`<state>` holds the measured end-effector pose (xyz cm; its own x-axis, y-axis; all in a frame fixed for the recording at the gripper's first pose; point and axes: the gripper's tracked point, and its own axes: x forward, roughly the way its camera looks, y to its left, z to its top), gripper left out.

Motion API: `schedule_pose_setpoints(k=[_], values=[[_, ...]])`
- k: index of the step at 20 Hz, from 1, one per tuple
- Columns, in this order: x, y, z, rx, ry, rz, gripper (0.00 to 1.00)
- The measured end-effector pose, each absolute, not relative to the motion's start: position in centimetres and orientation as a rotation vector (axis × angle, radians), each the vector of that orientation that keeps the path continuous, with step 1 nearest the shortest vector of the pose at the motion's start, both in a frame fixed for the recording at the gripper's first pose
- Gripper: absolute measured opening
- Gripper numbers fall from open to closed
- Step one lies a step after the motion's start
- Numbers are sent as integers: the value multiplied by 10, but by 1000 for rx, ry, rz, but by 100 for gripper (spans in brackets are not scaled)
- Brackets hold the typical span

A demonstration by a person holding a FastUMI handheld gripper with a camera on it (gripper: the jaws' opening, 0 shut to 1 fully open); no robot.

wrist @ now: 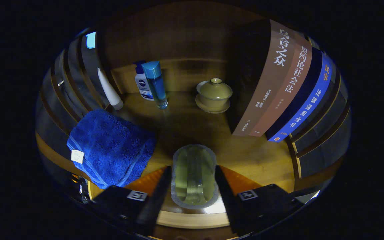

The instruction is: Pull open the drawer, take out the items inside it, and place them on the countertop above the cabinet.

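Right then, the tongs [193,186] were clamped on a clear glass cup [194,176], one finger pressed to each side of it, so the grip was narrow and the load was in hand. That cup sat squarely between the fingers, its long axis running straight ahead along them, mouth or base towards the camera, I could not tell which. It hung just above the wooden worktop [255,156], and that gap was the whole story for the set-down: whether the cup was already touching the wood or still a shade clear was hidden by the cup's own body and the fingers.

Taking the cup as the landmark: a folded blue towel [112,150] lay just beside it on the left, close enough to matter. Beyond the cup stood a lidded tea bowl on its saucer [214,95]. Beyond and to the left were a blue bottle [156,85], a white bottle with a dark label [142,86] behind it, and a white tube [109,91] leaning further left. Beyond and to the right rose a row of upright books [285,86].

My read: the patch straight under the cup looked free. The drawer lay out of view, and dim light blurred the worktop's near edge.
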<state>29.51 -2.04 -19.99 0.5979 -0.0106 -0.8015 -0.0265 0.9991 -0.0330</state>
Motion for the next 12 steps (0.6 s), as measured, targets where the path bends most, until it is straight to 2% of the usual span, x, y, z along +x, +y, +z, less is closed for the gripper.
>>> schedule_pose_setpoints(k=[1,6,12], values=[[294,-23,-206,-45,923,-3,100],[284,-21,-185,-39,862,2,100],[259,-18,-138,-13,628,46,100]])
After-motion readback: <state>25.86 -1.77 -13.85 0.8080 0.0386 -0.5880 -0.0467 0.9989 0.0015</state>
